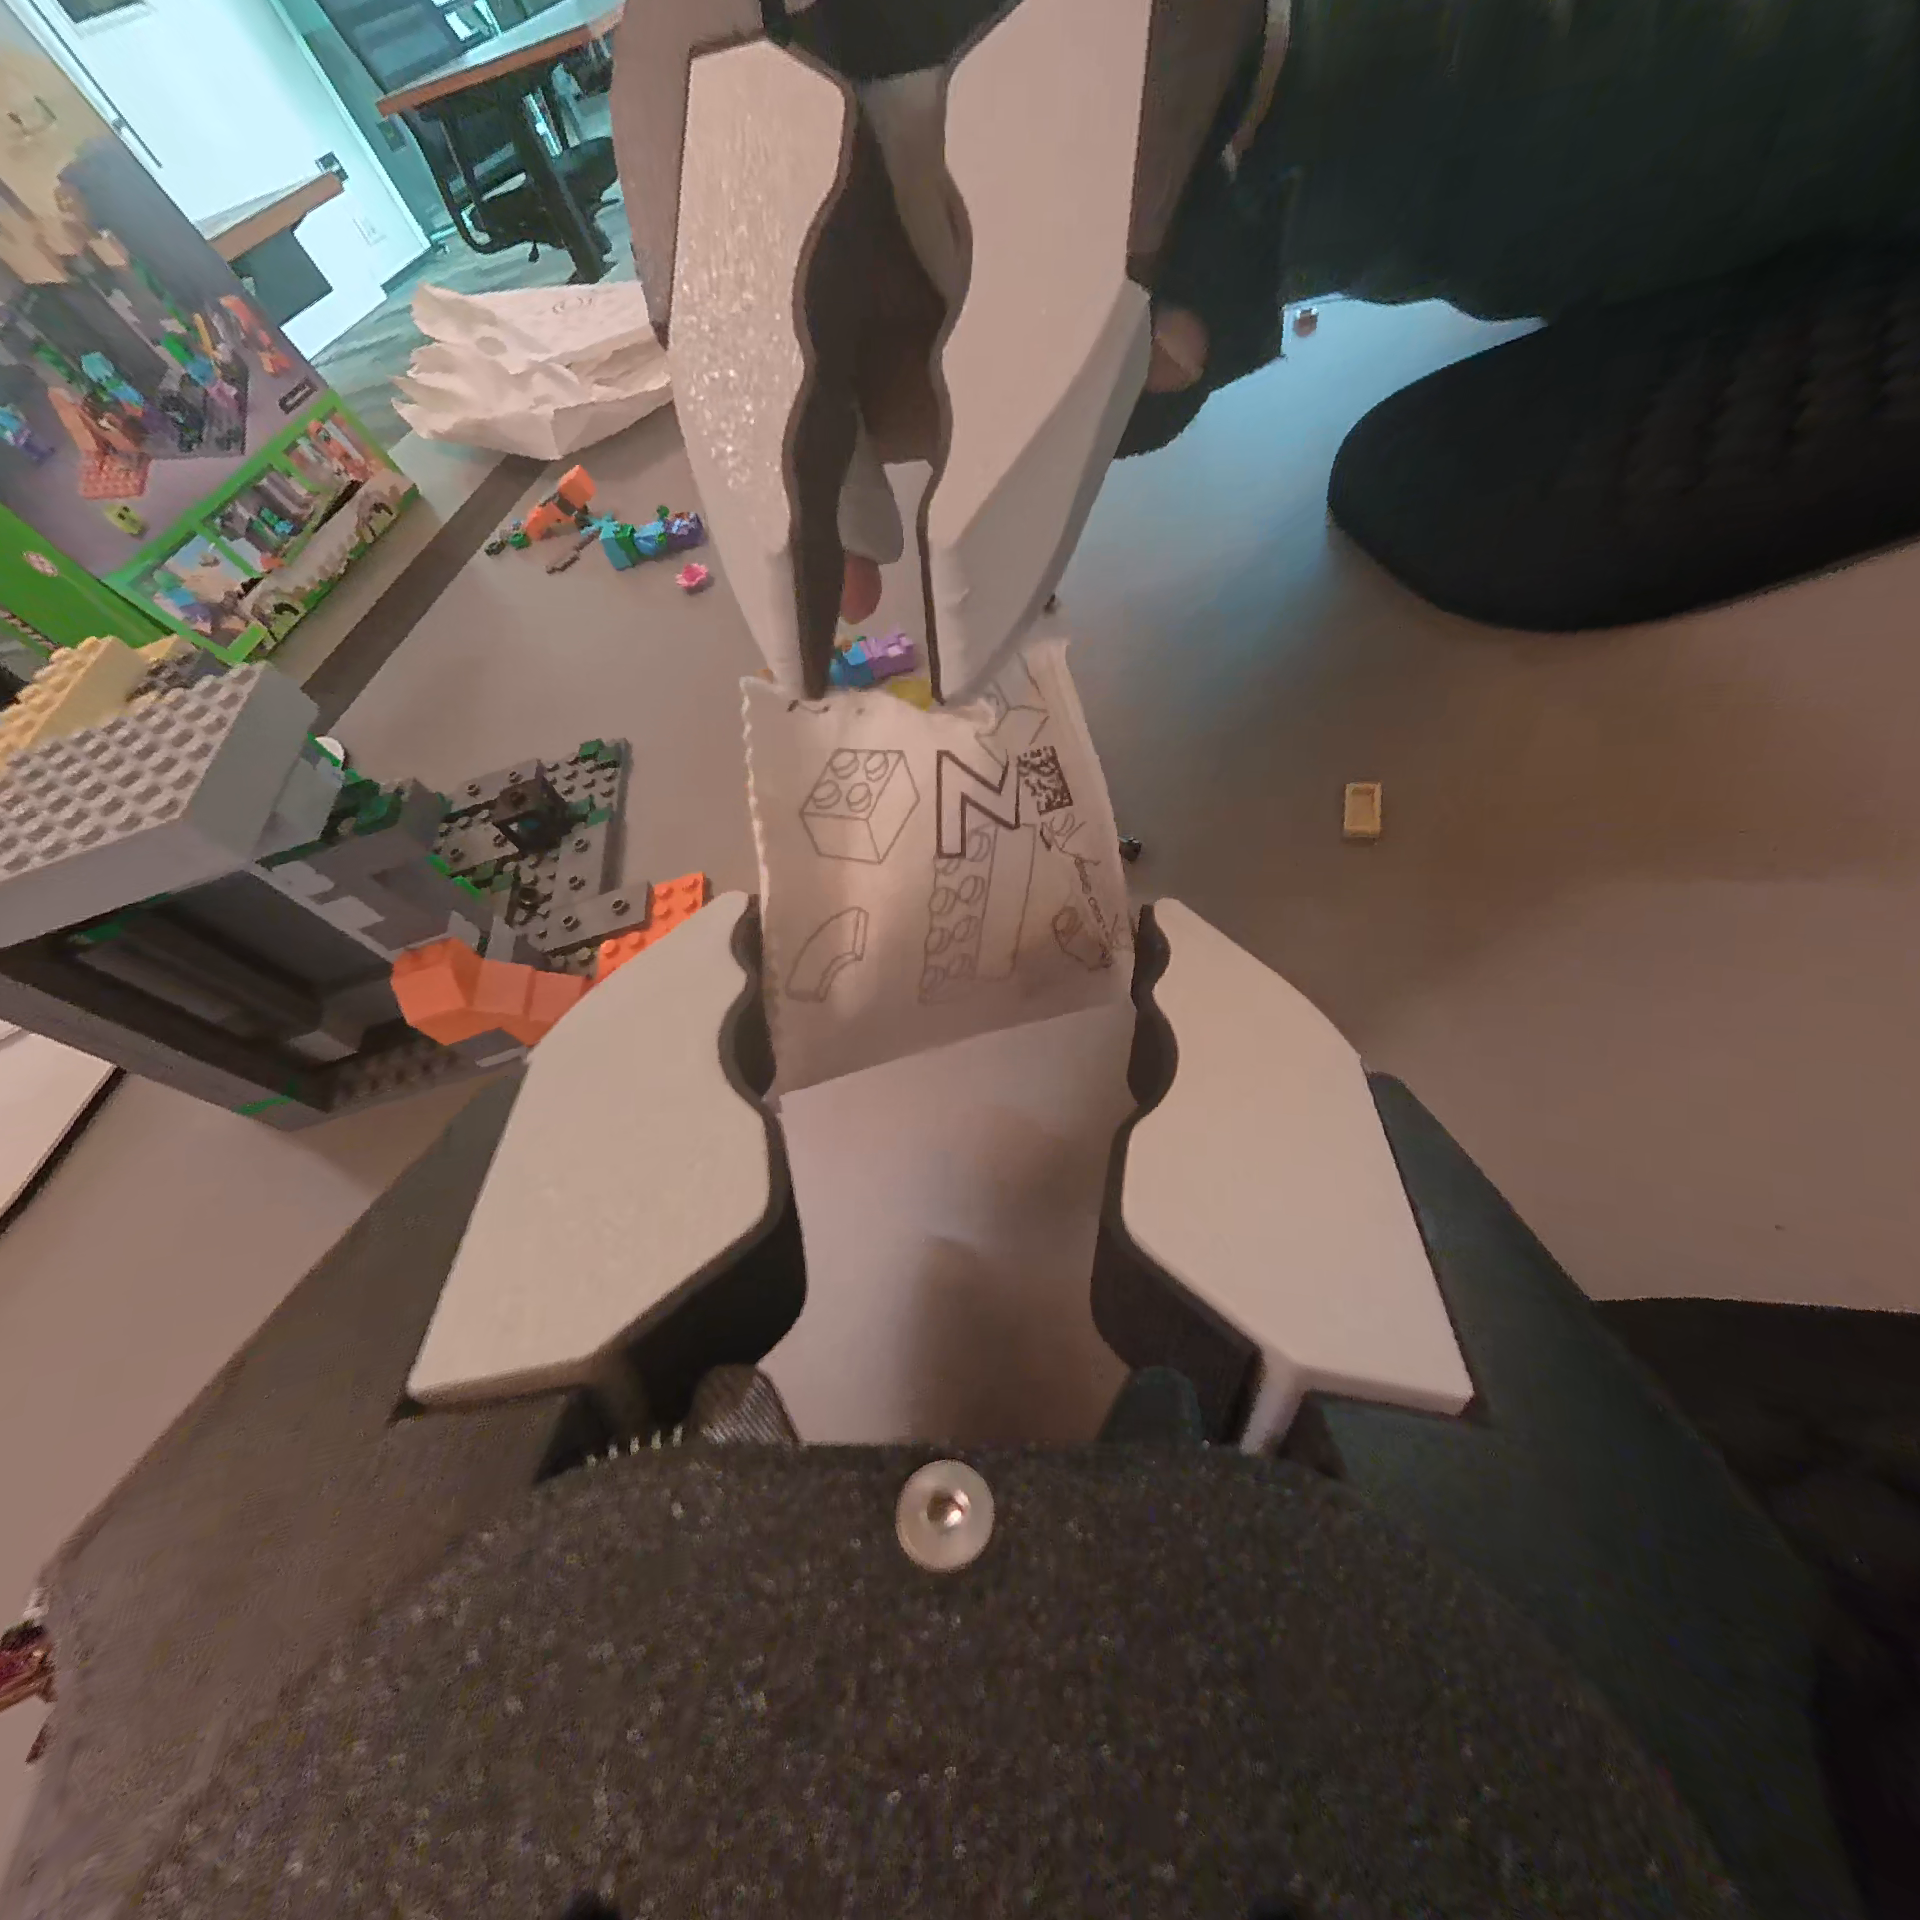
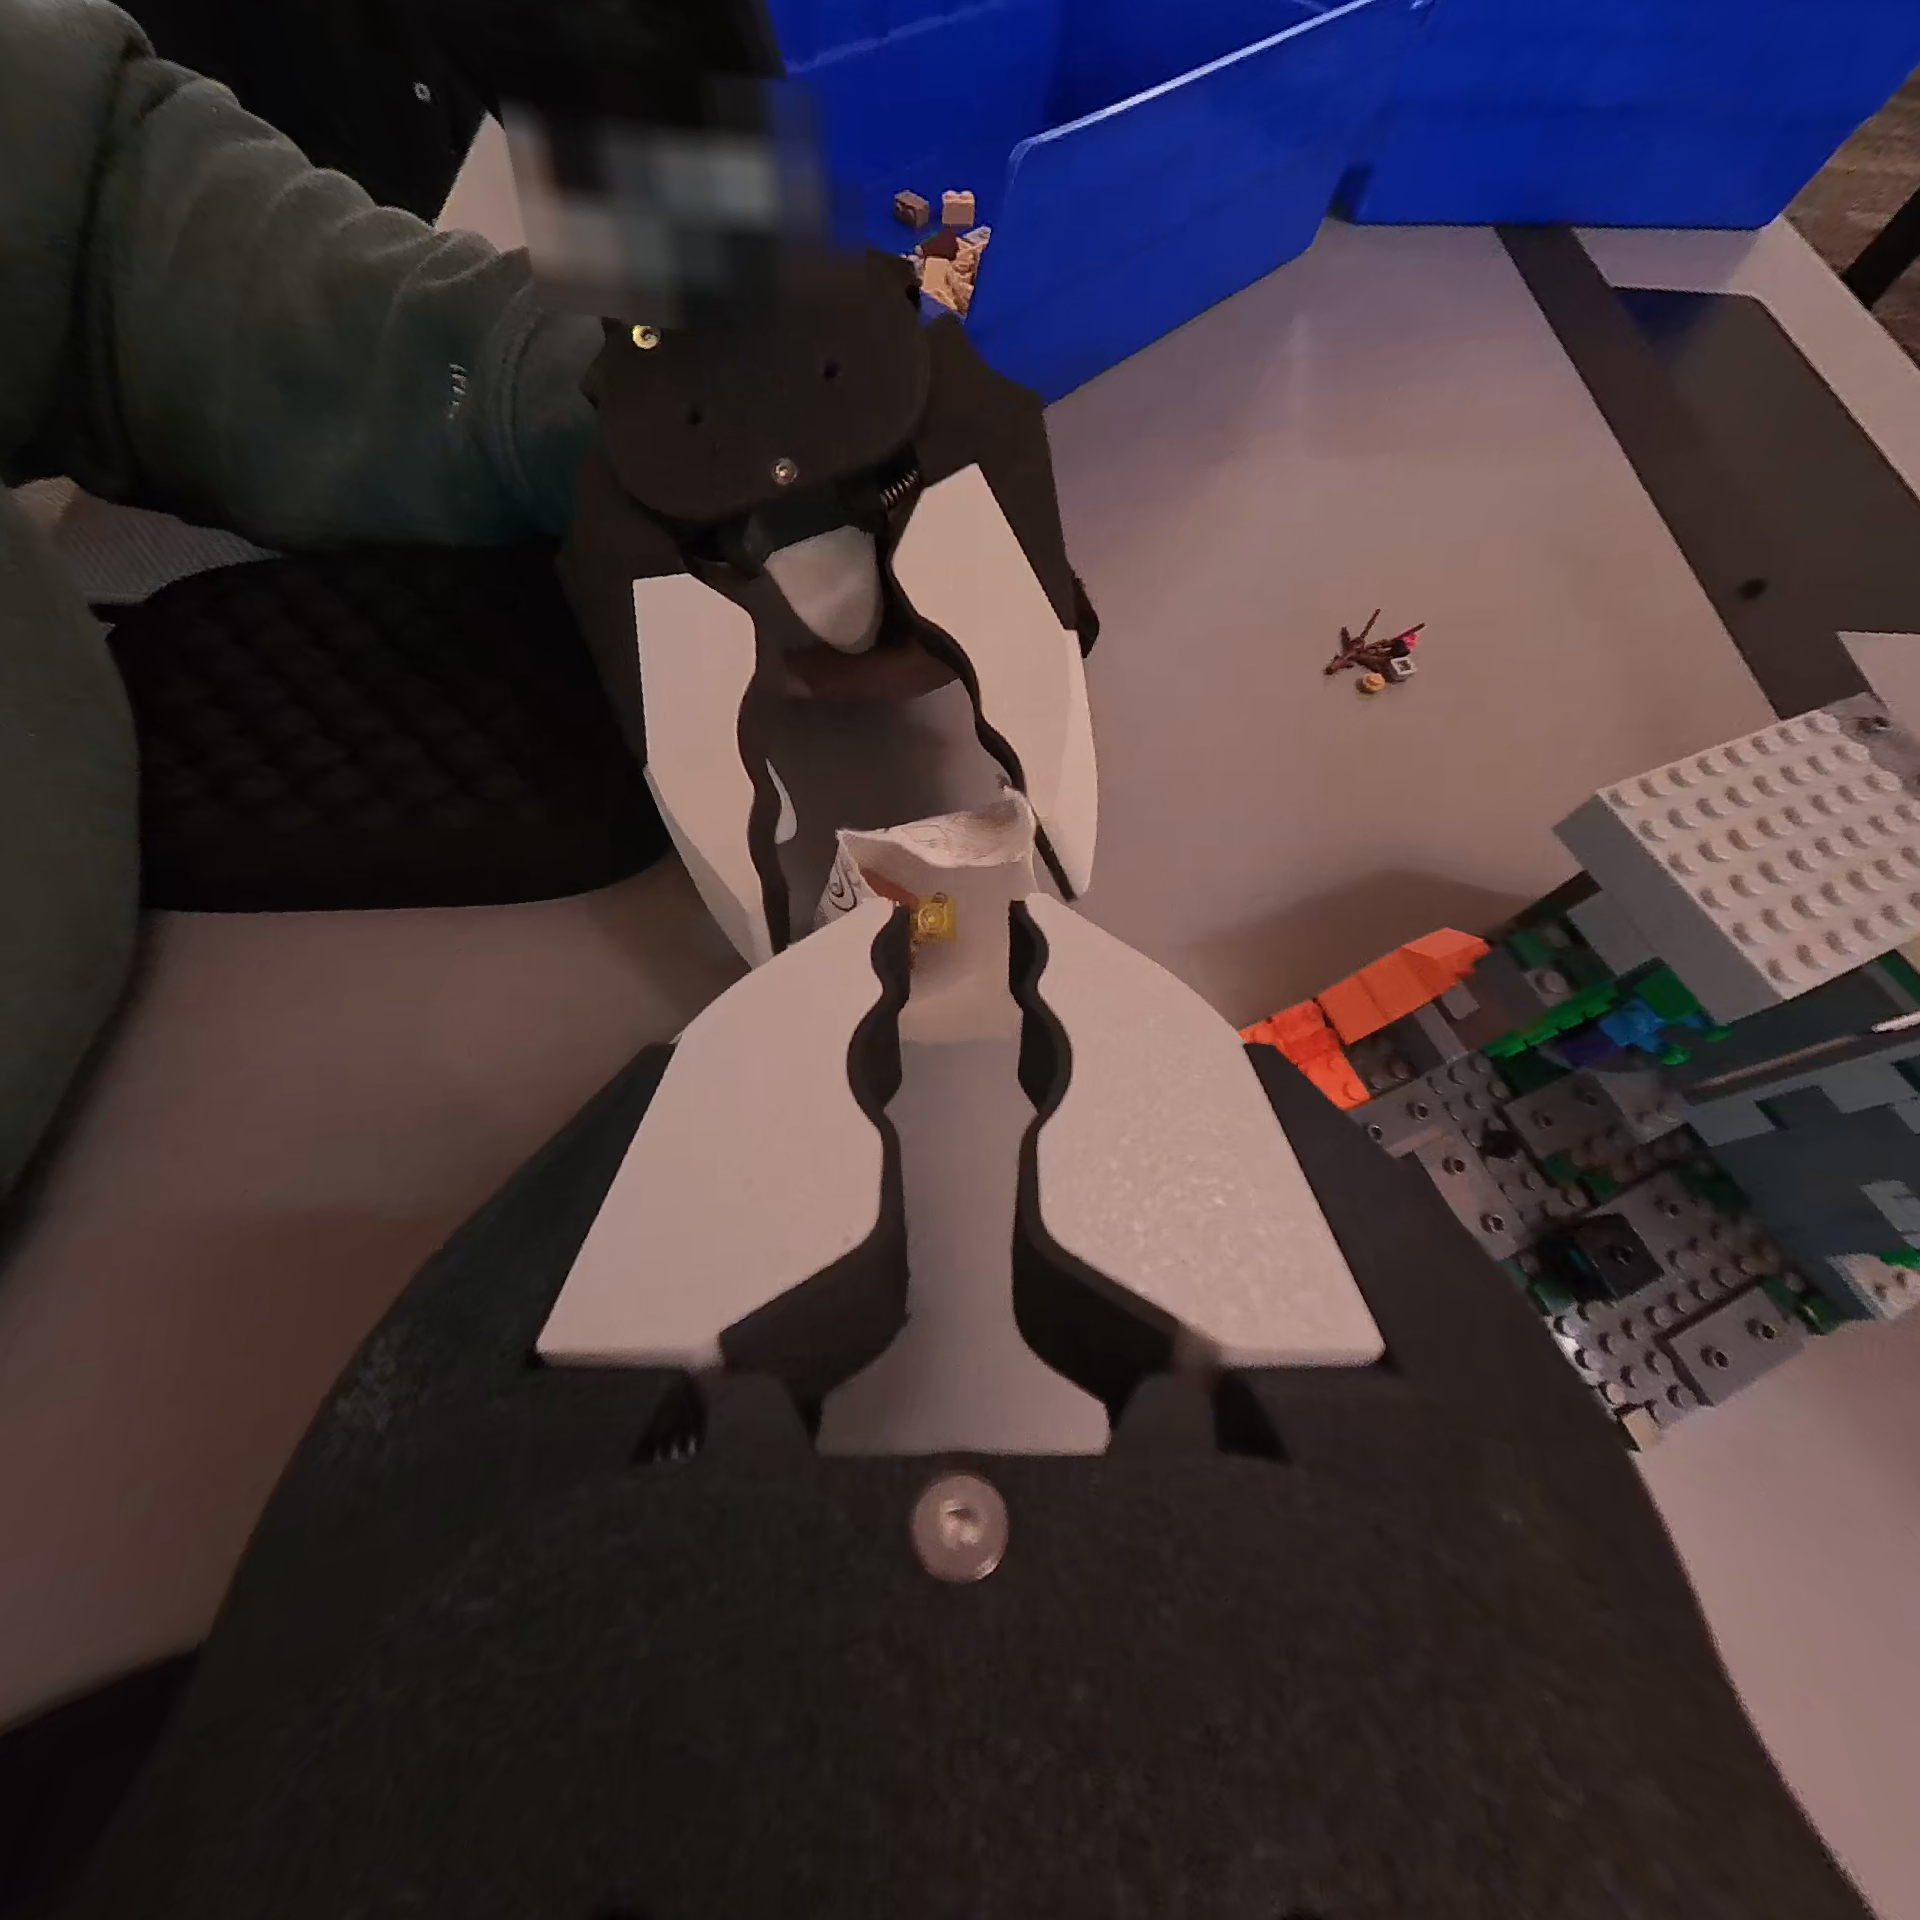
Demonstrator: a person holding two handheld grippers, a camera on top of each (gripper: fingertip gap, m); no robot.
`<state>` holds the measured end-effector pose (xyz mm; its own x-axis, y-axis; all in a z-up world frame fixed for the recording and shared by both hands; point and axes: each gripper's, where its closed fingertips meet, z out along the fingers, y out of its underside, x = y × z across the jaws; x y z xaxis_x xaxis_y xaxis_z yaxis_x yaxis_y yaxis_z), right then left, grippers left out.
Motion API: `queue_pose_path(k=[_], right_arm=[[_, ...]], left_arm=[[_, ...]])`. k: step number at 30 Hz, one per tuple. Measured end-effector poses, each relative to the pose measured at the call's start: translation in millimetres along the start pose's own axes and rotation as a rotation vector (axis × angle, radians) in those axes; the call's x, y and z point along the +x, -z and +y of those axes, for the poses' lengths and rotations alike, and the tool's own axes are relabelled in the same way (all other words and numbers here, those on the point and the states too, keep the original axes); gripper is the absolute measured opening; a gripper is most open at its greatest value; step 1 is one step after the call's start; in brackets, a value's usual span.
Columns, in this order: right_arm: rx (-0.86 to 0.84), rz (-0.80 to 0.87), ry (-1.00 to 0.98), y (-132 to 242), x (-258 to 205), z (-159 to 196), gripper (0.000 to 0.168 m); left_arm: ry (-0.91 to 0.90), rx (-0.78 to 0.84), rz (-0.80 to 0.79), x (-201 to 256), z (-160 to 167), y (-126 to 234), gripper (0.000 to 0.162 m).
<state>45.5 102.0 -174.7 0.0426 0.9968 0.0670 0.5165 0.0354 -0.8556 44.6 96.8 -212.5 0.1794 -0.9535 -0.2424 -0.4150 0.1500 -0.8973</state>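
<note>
- Left hand-held gripper (image 1: 951, 935) is clamped on the lower sides of the white paper bag (image 1: 925, 862), held upright above the grey worktop (image 1: 1455, 935).
- Right hand-held gripper (image 2: 961, 914) has its fingertips at the bag's torn top edge; jaws narrow, grip uncertain.
- Risk: opposing pulls could rip the paper further and spill the small bricks (image 1: 878, 657) showing at the mouth.
- Bag: thin, creased, printed with brick outlines.

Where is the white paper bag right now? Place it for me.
The white paper bag hangs mid-frame in both wrist views between the left gripper and right gripper, whose jaws hold its torn top, right of the brick build.
</note>
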Motion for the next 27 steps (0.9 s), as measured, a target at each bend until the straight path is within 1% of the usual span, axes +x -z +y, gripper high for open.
queue_pose_path(k=[3,11,20,23,25,27], right_arm=[[0.022,0.01,-0.012,2.6,3.3,-2.8,0.022],[0.0,0.031,-0.014,3.4,9.2,2.8,0.031],[0.105,0.021,-0.099,21.2,24.1,-9.7,0.032],[0.031,0.084,-0.098,16.2,40.5,5.3,0.031],[-0.069,0.133,-0.091,6.2,53.1,26.9,0.029],[-0.168,0.148,-0.104,-7.1,59.5,50.1,0.028]], left_arm=[[0.002,0.017,0.014,2.4,-3.3,0.8,0.067],[-0.007,0.076,0.058,12.3,-15.0,2.8,0.065],[-0.011,0.075,0.073,15.4,-15.6,3.7,0.063],[-0.004,0.068,0.062,12.0,-13.9,4.5,0.063],[-0.001,0.069,0.053,9.4,-13.8,6.0,0.063],[-0.001,0.071,0.039,6.2,-13.7,7.9,0.063]])
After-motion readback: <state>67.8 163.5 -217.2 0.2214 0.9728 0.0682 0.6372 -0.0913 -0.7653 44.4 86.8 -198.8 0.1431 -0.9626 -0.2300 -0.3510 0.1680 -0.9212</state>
